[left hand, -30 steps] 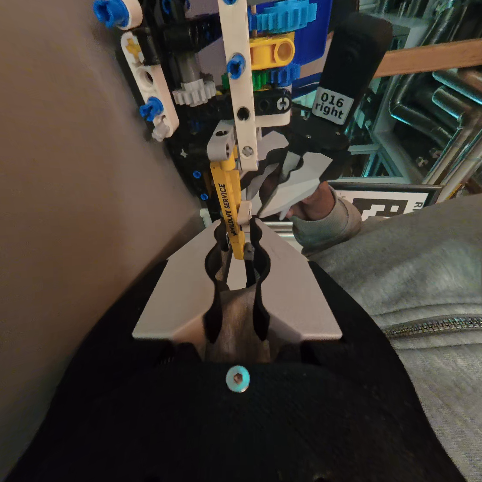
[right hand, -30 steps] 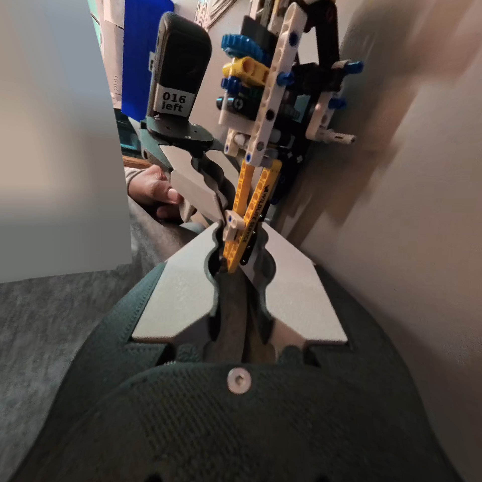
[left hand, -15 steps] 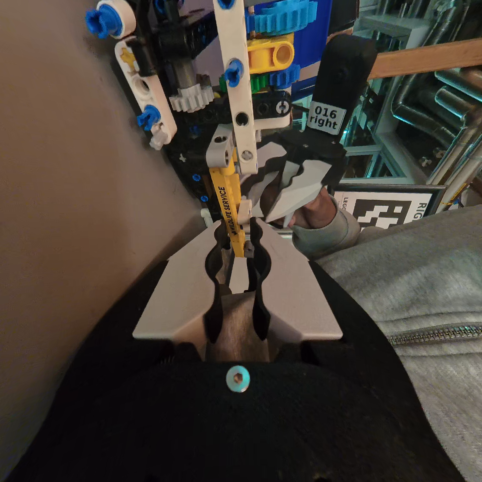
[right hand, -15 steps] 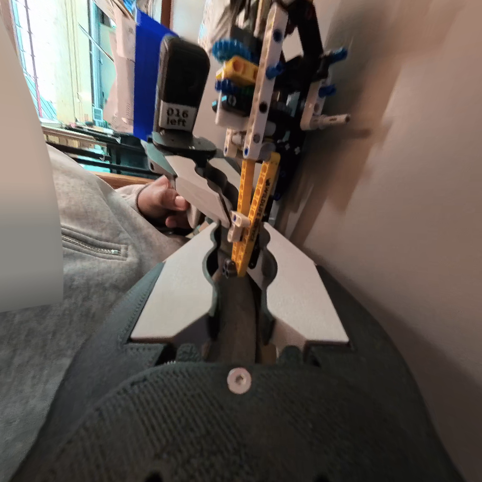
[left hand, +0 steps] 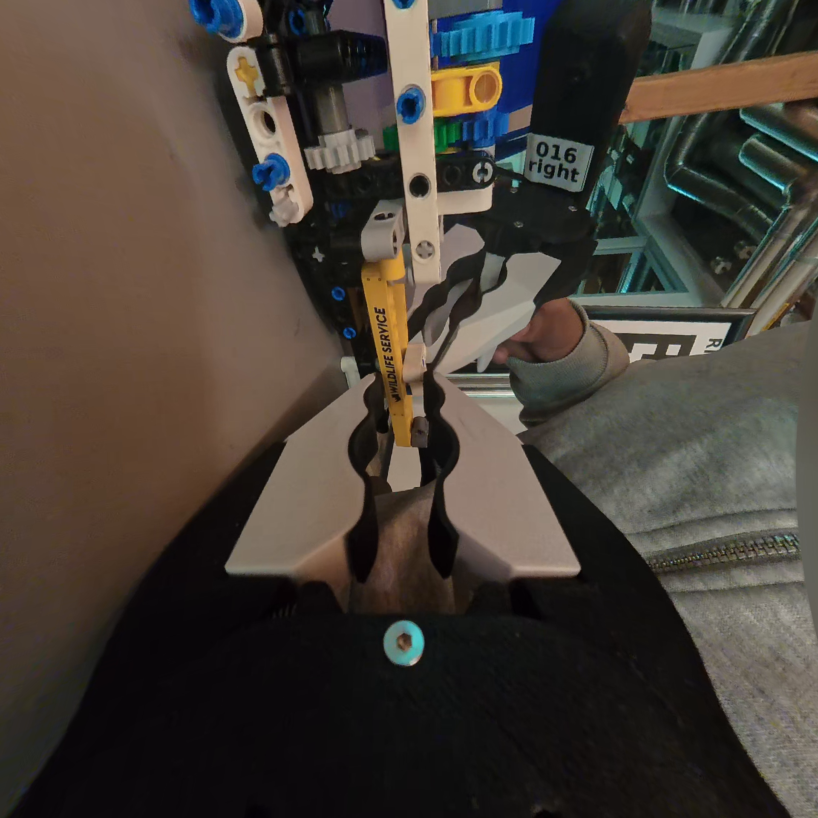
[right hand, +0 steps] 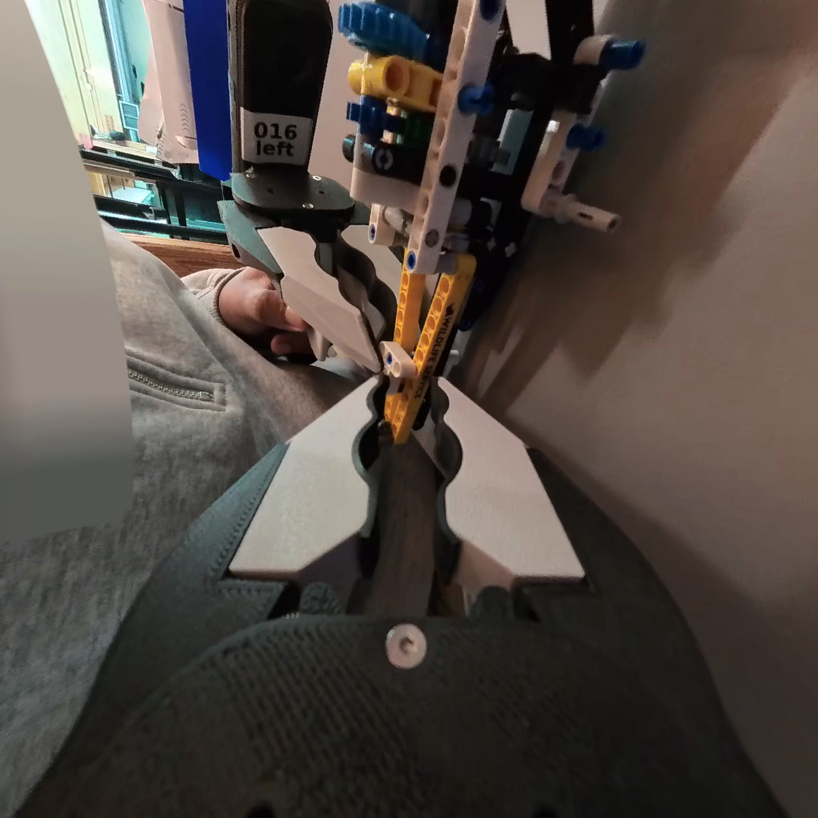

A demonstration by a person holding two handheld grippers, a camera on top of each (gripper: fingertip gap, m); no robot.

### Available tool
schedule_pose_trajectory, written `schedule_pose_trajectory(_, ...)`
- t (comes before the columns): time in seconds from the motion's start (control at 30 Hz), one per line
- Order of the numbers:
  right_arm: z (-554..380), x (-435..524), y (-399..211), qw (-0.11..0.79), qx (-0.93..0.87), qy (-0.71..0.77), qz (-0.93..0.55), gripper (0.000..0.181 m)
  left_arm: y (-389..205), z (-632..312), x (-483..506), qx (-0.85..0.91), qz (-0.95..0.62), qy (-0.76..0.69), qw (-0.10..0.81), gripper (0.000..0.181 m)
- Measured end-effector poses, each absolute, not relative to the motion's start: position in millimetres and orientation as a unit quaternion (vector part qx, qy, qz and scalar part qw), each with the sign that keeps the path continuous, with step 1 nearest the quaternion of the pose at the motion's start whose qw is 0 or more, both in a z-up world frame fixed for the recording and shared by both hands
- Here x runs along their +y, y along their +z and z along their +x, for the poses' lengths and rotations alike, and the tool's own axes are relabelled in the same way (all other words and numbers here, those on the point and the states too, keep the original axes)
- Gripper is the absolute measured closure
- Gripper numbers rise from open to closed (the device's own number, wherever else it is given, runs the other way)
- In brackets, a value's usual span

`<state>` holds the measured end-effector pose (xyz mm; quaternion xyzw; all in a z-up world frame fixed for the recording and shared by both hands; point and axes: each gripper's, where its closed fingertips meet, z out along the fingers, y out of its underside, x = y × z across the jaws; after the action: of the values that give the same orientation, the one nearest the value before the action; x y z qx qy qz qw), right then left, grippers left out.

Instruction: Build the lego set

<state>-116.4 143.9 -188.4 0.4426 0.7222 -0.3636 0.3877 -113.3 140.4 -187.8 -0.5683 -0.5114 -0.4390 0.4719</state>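
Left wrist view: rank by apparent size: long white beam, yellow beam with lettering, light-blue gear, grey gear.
1. long white beam, though its top is cropped
2. yellow beam with lettering
3. light-blue gear, partly hidden
4. grey gear
The two beams look close; the yellow one sits nearer the camera, so that order is unsure.

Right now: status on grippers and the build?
Left gripper shut on yellow beam. Right gripper shut on the same beam, from the other side. Build held up, off any surface. Nothing in the way.
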Motion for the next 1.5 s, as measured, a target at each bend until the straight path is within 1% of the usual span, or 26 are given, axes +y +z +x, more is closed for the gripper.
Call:
schedule_pose_trajectory(0.17, -113, 138, -190, 0.399, 0.712, -0.365, 0.448, 0.157, -189, -109, 138, -0.509, -0.571, -0.437, 0.473, 0.166)
schedule_pose_trajectory(0.37, -108, 135, -194, 0.353, 0.765, -0.330, 0.424, 0.157, -191, -104, 137, -0.511, -0.570, -0.436, 0.473, 0.166)
schedule_pose_trajectory(0.6, -108, 133, -195, 0.407, 0.718, -0.349, 0.443, 0.157, -191, -102, 135, -0.508, -0.573, -0.430, 0.478, 0.166)
schedule_pose_trajectory(0.83, -112, 132, -195, 0.391, 0.713, -0.368, 0.451, 0.156, -191, -106, 134, -0.510, -0.571, -0.427, 0.481, 0.166)
schedule_pose_trajectory(1.0, -122, 124, -193, 0.355, 0.685, -0.413, 0.484, 0.155, -189, -115, 127, -0.518, -0.558, -0.422, 0.491, 0.165)
schedule_pose_trajectory(1.13, -113, 115, -184, 0.332, 0.675, -0.449, 0.482, 0.151, -187, -116, 106, -0.537, -0.551, -0.404, 0.495, 0.146)
schedule_pose_trajectory(1.27, -105, 118, -180, 0.305, 0.669, -0.471, 0.488, 0.153, -183, -110, 85, -0.547, -0.556, -0.369, 0.506, 0.148)
schedule_pose_trajectory(1.33, -105, 117, -174, 0.288, 0.663, -0.489, 0.488, 0.156, -180, -109, 80, -0.549, -0.550, -0.358, 0.518, 0.154)
schedule_pose_trajectory(1.5, -99, 118, -173, 0.247, 0.682, -0.489, 0.484, 0.151, -174, -105, 81, -0.539, -0.557, -0.346, 0.528, 0.158)
